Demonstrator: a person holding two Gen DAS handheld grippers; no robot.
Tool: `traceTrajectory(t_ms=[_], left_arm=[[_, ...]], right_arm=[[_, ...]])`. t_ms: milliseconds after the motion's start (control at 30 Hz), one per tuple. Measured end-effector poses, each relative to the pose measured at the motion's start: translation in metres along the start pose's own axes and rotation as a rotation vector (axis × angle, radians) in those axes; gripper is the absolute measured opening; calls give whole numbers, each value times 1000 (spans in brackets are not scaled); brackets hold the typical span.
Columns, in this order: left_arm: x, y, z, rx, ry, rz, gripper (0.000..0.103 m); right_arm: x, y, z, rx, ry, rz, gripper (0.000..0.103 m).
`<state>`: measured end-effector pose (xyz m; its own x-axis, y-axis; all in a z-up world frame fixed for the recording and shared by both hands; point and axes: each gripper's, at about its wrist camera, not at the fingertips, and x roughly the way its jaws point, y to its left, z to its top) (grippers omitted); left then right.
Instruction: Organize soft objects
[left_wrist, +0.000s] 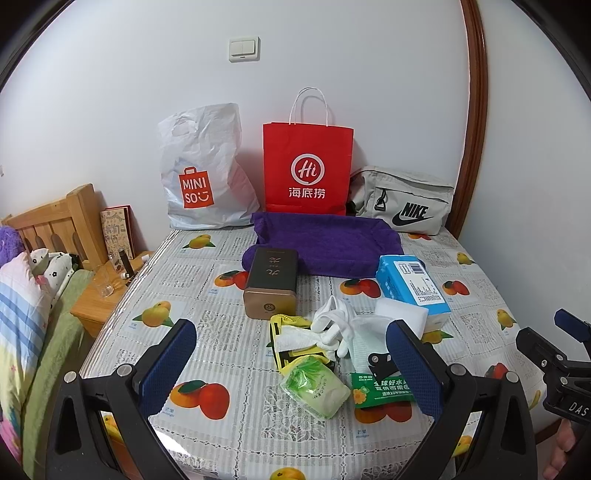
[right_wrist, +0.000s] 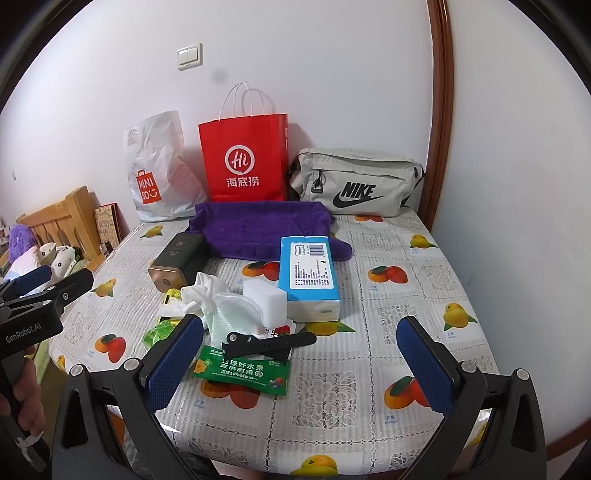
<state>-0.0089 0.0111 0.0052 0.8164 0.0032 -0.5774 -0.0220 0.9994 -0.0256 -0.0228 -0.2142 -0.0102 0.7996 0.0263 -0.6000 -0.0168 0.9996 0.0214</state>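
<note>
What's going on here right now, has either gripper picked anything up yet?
Nothing is held yet. The left gripper and right gripper both hover over the near edge of the table, jaws wide open and empty. The soft things lie in a loose pile ahead: white gloves, a white sponge block, a blue tissue pack and a green wipes packet. A purple towel is spread further back, in front of three bags along the wall.

watch strap half hidden, bed cropped
</note>
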Motion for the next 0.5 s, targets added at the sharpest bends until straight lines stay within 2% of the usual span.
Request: traceTrajectory(t_ms=[300, 500], left_arm=[[1, 3, -3, 0, 8, -3, 103], [25, -1, -9, 10, 56, -4, 103]], right_arm=[[4, -1, 0, -2, -8, 8, 103], [27, -4, -6, 3, 20, 27, 103]])
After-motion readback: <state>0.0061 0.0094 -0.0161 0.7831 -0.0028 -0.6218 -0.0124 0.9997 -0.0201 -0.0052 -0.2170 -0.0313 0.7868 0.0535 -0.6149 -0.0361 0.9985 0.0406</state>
